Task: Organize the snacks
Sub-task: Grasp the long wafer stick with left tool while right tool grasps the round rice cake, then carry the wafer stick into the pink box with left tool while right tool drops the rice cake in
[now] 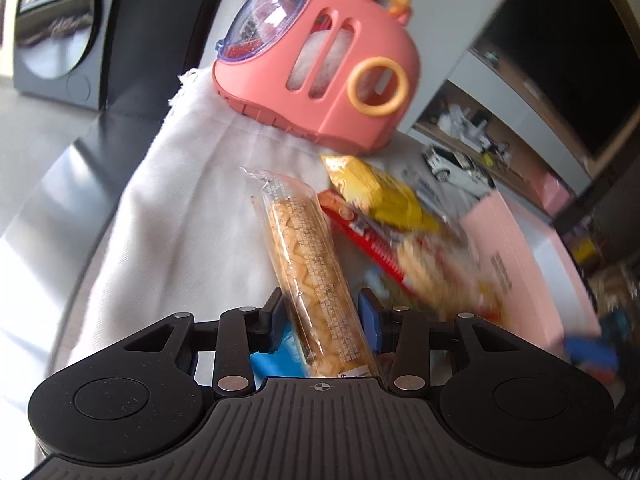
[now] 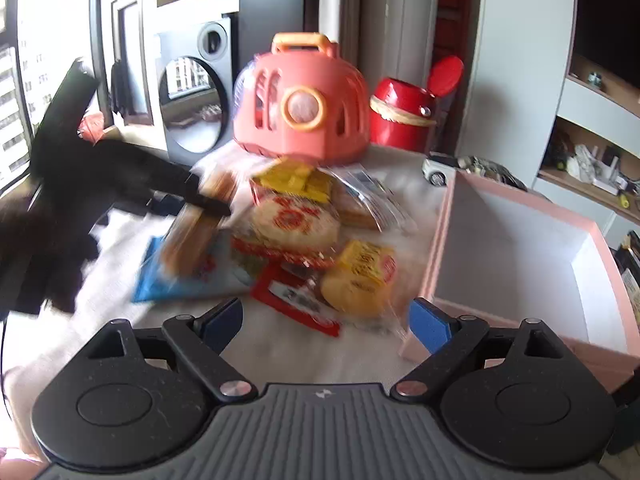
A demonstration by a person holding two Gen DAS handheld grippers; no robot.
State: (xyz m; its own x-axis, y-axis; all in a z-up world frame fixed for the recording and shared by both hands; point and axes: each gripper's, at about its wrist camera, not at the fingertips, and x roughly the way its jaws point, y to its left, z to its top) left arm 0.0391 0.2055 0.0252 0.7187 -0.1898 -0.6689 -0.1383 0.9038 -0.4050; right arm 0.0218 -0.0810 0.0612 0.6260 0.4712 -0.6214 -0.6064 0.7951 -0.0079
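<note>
- Golden-brown cracker stick in a clear wrapper sits between the blue pads of the left gripper, its near end reaching back toward the gripper body; the jaws stand narrow around it, and the right pad seems to sit a sliver off the wrapper, so I cannot tell how firmly it is pinched.
- From the right wrist view, the same stick appears blurred, lifted at the left edge of the snack pile in the dark left gripper.
- Right gripper hangs wide open with nothing between its pads, just in front of the pile.
- Snack pile lies on a white cloth: a round red-printed rice cracker pack, a yellow packet in front of it, a red flat packet and a blue packet.
- Pink open box with a white inside stands just right of the pile.
- Coral toy carrier with an orange handle stands behind the snacks, a red jar to its right.
- White toy car sits near the box's far corner.
</note>
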